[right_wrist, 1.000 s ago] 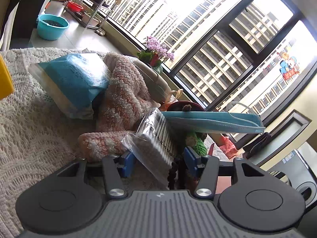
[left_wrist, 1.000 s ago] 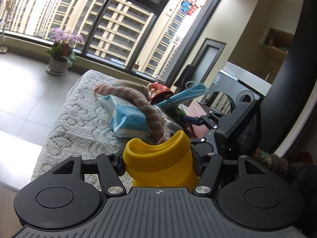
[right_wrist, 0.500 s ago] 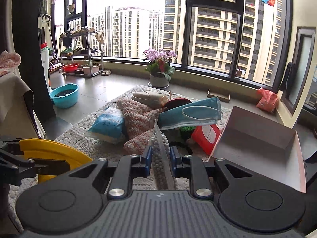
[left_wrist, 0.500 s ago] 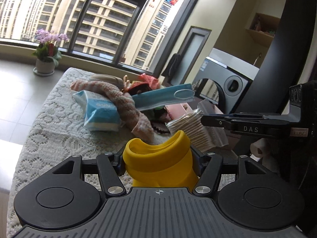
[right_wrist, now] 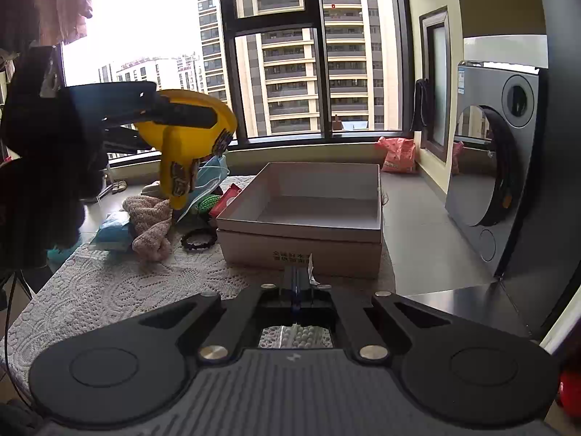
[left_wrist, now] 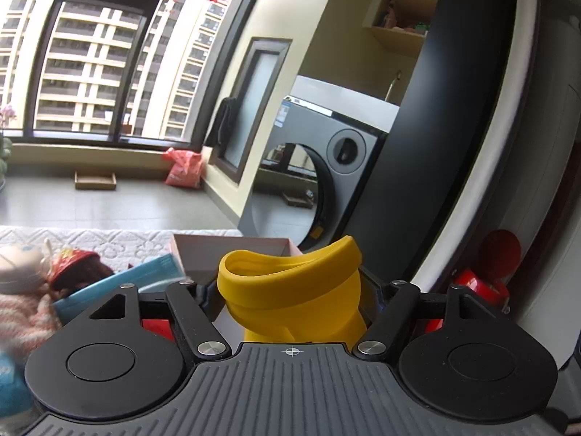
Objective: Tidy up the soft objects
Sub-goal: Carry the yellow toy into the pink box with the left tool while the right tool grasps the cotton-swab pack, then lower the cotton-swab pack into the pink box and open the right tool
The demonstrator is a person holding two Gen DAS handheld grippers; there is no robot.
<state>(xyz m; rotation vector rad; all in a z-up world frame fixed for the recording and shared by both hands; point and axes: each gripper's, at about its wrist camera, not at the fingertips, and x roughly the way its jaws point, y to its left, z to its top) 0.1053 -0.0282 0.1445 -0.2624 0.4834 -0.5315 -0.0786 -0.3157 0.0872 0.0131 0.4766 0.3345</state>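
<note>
My left gripper [left_wrist: 290, 290] hangs in the air with a soft yellow funnel [left_wrist: 290, 283] between its fingers. Its jaws are opening, and a dark gap shows beside the funnel on the left. In the right wrist view the funnel [right_wrist: 185, 145] sits high at the left, over the pile of things. My right gripper [right_wrist: 297, 276] is shut on a clear bag of white cotton swabs [right_wrist: 296, 336], just before an open pinkish box [right_wrist: 301, 227]. Left of the box lie a pink knitted piece [right_wrist: 152, 225], a blue tissue pack [right_wrist: 112, 230] and a blue face mask [right_wrist: 210, 178].
A lace cloth [right_wrist: 109, 290] covers the table. A black beaded ring [right_wrist: 198, 239], a red packet [right_wrist: 227, 196] and a green knitted thing [right_wrist: 207, 201] lie by the box. A washing machine [right_wrist: 490, 167] stands to the right, windows behind.
Both grippers swung right and rose towards the box. The right gripper closed on the swab bag and lifted it off the pile. The left fingers have spread apart from the funnel.
</note>
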